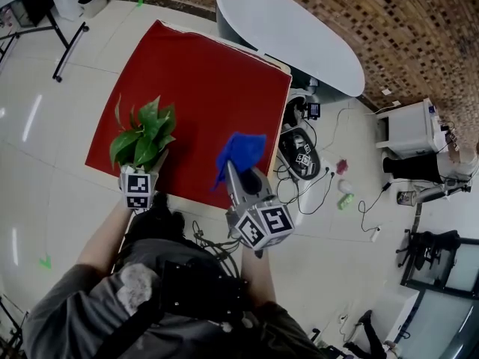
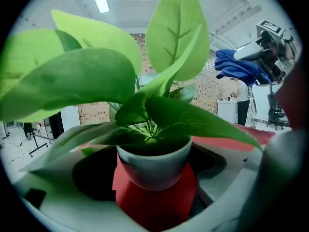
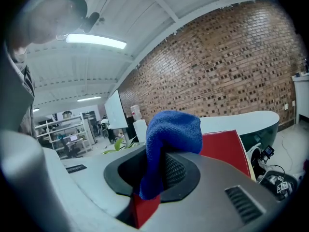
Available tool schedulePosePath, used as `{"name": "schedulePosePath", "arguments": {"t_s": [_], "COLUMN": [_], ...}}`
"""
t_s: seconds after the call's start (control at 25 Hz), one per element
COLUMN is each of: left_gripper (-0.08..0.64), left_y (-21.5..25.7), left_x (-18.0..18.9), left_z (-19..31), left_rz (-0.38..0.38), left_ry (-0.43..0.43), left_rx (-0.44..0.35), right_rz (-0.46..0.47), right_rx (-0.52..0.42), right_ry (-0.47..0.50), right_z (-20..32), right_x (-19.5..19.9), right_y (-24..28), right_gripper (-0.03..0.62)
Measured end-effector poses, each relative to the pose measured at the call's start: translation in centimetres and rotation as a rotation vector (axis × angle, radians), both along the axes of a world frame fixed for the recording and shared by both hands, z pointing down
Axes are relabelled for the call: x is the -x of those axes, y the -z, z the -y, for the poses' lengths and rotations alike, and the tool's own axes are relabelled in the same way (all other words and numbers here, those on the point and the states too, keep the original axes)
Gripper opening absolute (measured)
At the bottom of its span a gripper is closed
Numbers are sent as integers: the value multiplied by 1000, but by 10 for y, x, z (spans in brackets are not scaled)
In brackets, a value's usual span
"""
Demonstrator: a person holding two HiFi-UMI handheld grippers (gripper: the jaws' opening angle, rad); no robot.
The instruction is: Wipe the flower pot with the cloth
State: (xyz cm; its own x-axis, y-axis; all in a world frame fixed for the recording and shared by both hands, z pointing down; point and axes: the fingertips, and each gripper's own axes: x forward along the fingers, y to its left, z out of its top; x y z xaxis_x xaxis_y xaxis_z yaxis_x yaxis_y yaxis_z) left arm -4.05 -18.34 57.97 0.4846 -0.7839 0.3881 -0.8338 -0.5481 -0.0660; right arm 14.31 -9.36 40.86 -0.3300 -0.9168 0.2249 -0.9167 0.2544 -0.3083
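Note:
A small white flower pot (image 2: pixel 153 168) with a broad-leaved green plant (image 1: pixel 144 139) sits between the jaws of my left gripper (image 2: pixel 154 180), which is shut on it. In the head view this gripper (image 1: pixel 142 173) holds the plant over the near left edge of the red table (image 1: pixel 202 88); leaves hide the pot there. My right gripper (image 1: pixel 238 172) is shut on a blue cloth (image 1: pixel 241 152), which drapes over its fingertips (image 3: pixel 175 170). In the left gripper view the cloth (image 2: pixel 239 66) hangs apart from the pot, up and to the right. The plant's leaves (image 3: pixel 123 144) show small at the left of the right gripper view.
A white oval table (image 1: pixel 292 28) stands beyond the red one. Cables and a black device (image 1: pixel 299 154) lie on the floor to the right, with a white cabinet (image 1: pixel 412 126) further right. A black stand (image 1: pixel 67 43) is at the far left.

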Motion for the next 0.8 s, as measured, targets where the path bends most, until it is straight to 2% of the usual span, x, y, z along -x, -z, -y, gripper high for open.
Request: {"name": "schedulePosePath", "arguments": {"t_s": [0.24,0.48,0.64,0.8], "left_gripper": [472,476,476,476], "left_y": [-4,-6,-8,-13], "left_x": [2,3,7,8], "left_z": [2,8,9,16], "left_rz": [-9,-8,-23,-31], "left_ry": [-55,-111,-125,-163], "left_rx": [-8,-21,-14,0], "right_rz": [23,191,226,224], "right_rx": [51,177,237,294], "right_ry": [72,222,280,330], "right_z": [17,55,85,108], "right_x": [21,84,121,136], "right_y": [-26,-88,-124,-150], "right_gripper": [75,75,75,75]}}
